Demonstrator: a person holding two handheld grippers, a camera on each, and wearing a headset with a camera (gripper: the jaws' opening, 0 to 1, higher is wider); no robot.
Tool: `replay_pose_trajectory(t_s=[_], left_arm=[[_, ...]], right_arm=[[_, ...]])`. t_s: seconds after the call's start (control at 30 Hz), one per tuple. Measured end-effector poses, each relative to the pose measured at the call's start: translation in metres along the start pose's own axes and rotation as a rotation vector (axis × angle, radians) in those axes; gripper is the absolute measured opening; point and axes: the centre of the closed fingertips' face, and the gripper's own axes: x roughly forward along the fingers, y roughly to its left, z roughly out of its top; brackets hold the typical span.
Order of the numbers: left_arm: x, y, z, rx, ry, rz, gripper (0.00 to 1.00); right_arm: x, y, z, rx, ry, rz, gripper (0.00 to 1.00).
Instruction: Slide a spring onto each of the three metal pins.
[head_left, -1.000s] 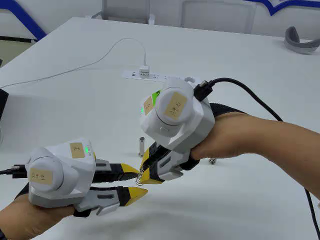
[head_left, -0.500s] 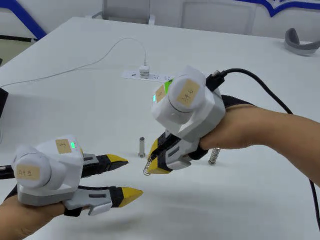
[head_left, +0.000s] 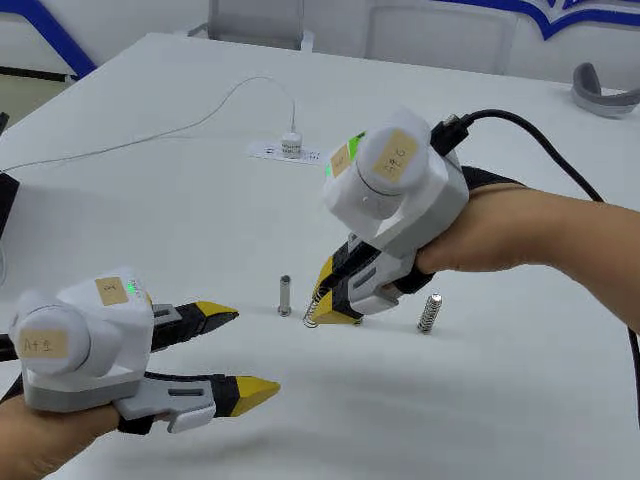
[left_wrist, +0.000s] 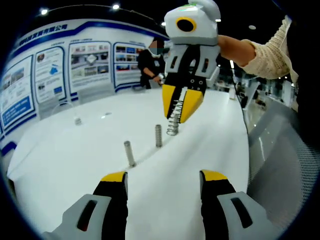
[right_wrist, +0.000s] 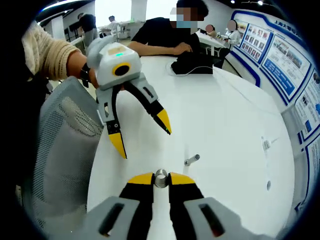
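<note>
My right gripper (head_left: 327, 303) is shut on a small coil spring (head_left: 311, 316), which hangs from its yellow tips just above the table. A bare metal pin (head_left: 285, 295) stands upright just left of that spring. A second pin (head_left: 429, 313), with a spring on it, stands to the right, below my wrist. My left gripper (head_left: 247, 350) is open and empty at the lower left. In the left gripper view the right gripper (left_wrist: 181, 112) holds the spring (left_wrist: 173, 125) above the sprung pin (left_wrist: 158, 135), with the bare pin (left_wrist: 129, 152) nearer. The right gripper view shows the spring (right_wrist: 160, 177) end-on.
A white power strip with a plugged charger (head_left: 290, 149) and its cable lie at the back of the white table (head_left: 500, 420). A grey headset (head_left: 604, 92) rests far right. A mesh chair (right_wrist: 60, 130) stands beside the table; people sit at its far end.
The right gripper has carried the spring away from the left gripper's tips, rightward and toward the bare pin. The left gripper has drawn back to the left, open.
</note>
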Motion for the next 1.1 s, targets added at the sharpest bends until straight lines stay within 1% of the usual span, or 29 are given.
replay_pose_trajectory(t_s=[0.2, 0.23, 0.3, 0.43, 0.53, 0.63, 0.7, 0.8, 0.93, 1.1], left_arm=[[-0.001, 0.001, 0.001, -0.009, -0.008, 0.008, 0.61], [-0.001, 0.001, 0.001, -0.011, -0.009, 0.009, 0.61], [-0.001, 0.002, 0.002, -0.014, -0.011, 0.011, 0.61], [-0.002, 0.002, 0.000, -0.016, -0.010, 0.012, 0.62], [-0.003, 0.003, 0.000, -0.019, -0.010, 0.014, 0.62], [-0.003, 0.004, 0.000, -0.021, -0.011, 0.015, 0.62], [-0.004, 0.005, 0.000, -0.022, -0.013, 0.016, 0.62], [-0.004, 0.004, 0.000, -0.023, -0.014, 0.017, 0.62], [-0.004, 0.005, 0.000, -0.026, -0.017, 0.019, 0.62], [-0.004, 0.006, 0.000, -0.030, -0.018, 0.023, 0.62]], right_arm=[[-0.004, -0.013, 0.002, -0.005, 0.017, 0.001, 0.12], [-0.006, -0.012, 0.003, -0.006, 0.020, 0.000, 0.12], [-0.007, -0.016, 0.004, -0.008, 0.026, -0.001, 0.12], [-0.006, -0.030, 0.004, -0.013, 0.042, -0.001, 0.12], [-0.007, -0.034, 0.007, -0.013, 0.050, -0.002, 0.12], [-0.005, -0.043, 0.011, -0.017, 0.059, 0.000, 0.12], [-0.004, -0.046, 0.014, -0.021, 0.063, 0.002, 0.12], [0.001, -0.055, 0.018, -0.030, 0.076, 0.004, 0.12], [0.008, -0.059, 0.023, -0.040, 0.093, 0.015, 0.12], [0.015, -0.063, 0.022, -0.046, 0.119, 0.027, 0.12]])
